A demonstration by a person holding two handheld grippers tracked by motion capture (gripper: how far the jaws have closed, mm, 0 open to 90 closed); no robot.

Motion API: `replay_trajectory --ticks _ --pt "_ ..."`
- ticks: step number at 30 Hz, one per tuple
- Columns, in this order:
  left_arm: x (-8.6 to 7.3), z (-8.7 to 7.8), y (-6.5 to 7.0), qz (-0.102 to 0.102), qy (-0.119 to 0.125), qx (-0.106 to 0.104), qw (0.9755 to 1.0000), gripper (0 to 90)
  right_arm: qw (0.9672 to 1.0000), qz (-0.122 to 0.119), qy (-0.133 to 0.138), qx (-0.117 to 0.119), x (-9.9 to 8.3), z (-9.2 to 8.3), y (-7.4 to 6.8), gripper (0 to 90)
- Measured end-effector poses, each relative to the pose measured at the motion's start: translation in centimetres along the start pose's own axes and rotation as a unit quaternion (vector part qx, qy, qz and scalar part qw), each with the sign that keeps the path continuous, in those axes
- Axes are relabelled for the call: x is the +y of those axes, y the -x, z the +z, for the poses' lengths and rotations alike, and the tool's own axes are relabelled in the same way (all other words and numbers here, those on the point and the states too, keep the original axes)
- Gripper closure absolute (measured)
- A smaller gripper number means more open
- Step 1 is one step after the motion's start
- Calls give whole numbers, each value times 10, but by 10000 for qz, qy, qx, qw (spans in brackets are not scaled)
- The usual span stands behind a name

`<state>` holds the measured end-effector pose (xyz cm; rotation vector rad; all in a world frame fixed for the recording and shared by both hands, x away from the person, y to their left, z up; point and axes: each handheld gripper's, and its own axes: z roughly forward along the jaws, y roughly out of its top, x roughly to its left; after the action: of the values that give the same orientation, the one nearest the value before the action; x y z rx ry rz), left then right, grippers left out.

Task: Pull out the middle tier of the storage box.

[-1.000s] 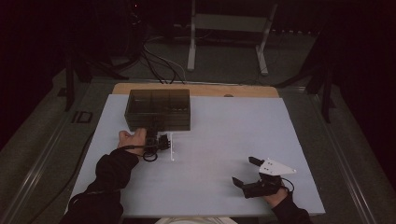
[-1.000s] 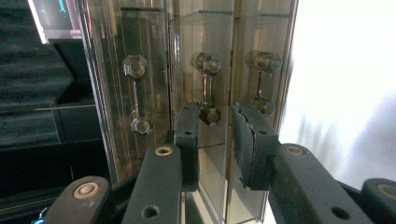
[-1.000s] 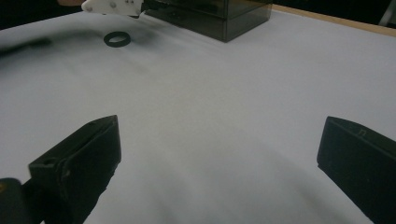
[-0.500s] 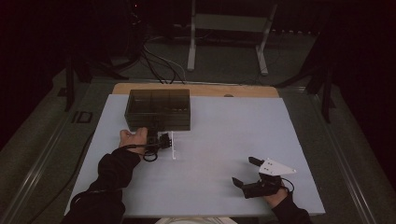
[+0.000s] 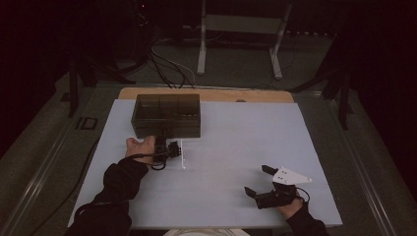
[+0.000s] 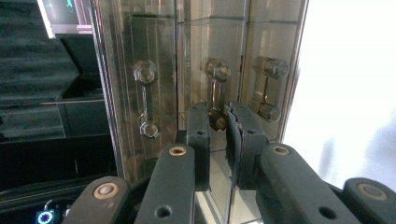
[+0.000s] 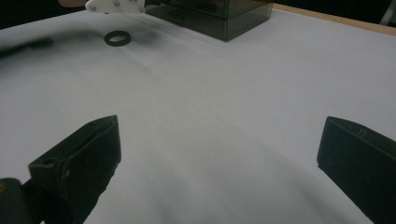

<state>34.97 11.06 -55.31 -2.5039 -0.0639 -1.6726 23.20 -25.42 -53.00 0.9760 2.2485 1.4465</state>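
Note:
A smoked see-through drawer box (image 5: 167,115) stands at the table's back left. My left gripper (image 5: 162,140) lies on its side against the box's front. In the left gripper view its jaws (image 6: 218,112) have just been closing and stand nearly together, pinching the lower knob of the middle drawer handle (image 6: 215,91). Two more handles (image 6: 145,100) (image 6: 268,88) flank it. My right gripper (image 5: 256,180) rests near the table's front right, jaws wide apart (image 7: 219,135), with bare white tabletop between them.
The white tabletop (image 5: 236,142) ends at a wooden strip (image 5: 206,94) at the back. A small black cable loop (image 7: 117,38) lies beside the left hand. Beyond the table, cables (image 5: 167,69) and a stand's legs (image 5: 201,54) sit on the dark floor.

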Motion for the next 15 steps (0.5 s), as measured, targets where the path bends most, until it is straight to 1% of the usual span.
replay_trajectory --ticks 4,5,7,11,12,13,14,15 --pt "0 -3 1 -34 25 6 10000 823 10000 -6 -6 -2 0 0 0 0" --pt "0 -4 1 -19 -17 -18 10000 823 10000 -6 -4 -2 0 0 0 0" --pt "-1 -6 2 0 33 13 10000 823 10000 -3 -5 -5 0 0 0 0" --pt "-1 -9 3 42 21 9 10000 823 10000 -8 -12 -4 0 0 0 0" --pt "-1 -10 4 20 42 18 10000 823 10000 -8 -11 -3 0 0 0 0" --pt "-1 -11 4 23 40 13 10000 823 10000 -6 -10 -2 0 0 0 0" --pt "-1 -12 4 61 -32 -21 10000 823 10000 -8 -11 -5 0 0 0 0" --pt "-1 -13 4 36 -1 -4 10000 823 10000 -9 -13 -7 0 0 0 0"
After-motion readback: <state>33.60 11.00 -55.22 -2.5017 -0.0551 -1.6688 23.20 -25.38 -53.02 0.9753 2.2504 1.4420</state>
